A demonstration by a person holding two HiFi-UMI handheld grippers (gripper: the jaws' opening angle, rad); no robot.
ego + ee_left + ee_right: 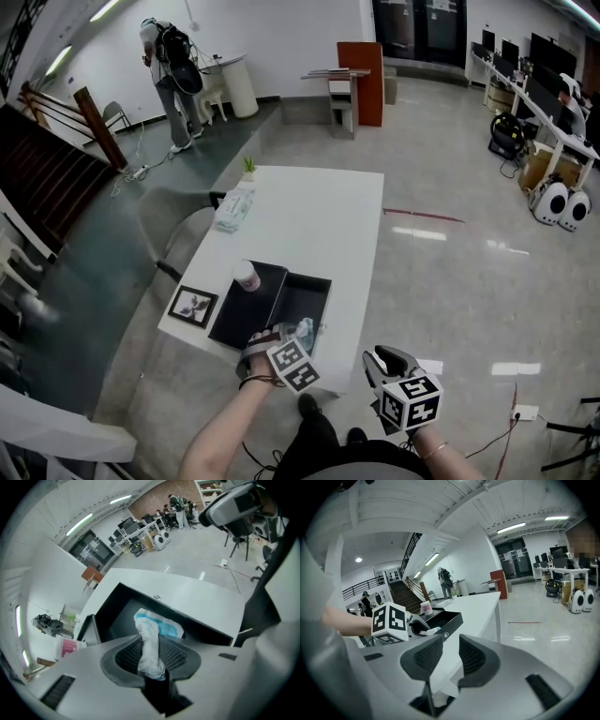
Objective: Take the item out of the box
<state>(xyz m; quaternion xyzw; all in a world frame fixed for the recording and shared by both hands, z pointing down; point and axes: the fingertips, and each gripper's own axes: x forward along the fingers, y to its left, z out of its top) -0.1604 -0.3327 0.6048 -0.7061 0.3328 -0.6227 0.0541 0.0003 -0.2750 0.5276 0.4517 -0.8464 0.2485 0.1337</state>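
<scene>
Standing just ahead of both grippers is a big white rectangular table [328, 216]. An open black box [119, 618] sits under the left gripper [151, 654], which pinches a crinkly white and blue plastic packet [157, 625] over the box. The right gripper [445, 654] is spread, holding nothing.

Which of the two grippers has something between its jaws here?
The left gripper: it pinches a white-and-blue packet at the black box. The right gripper has its jaws apart with nothing between them.
</scene>
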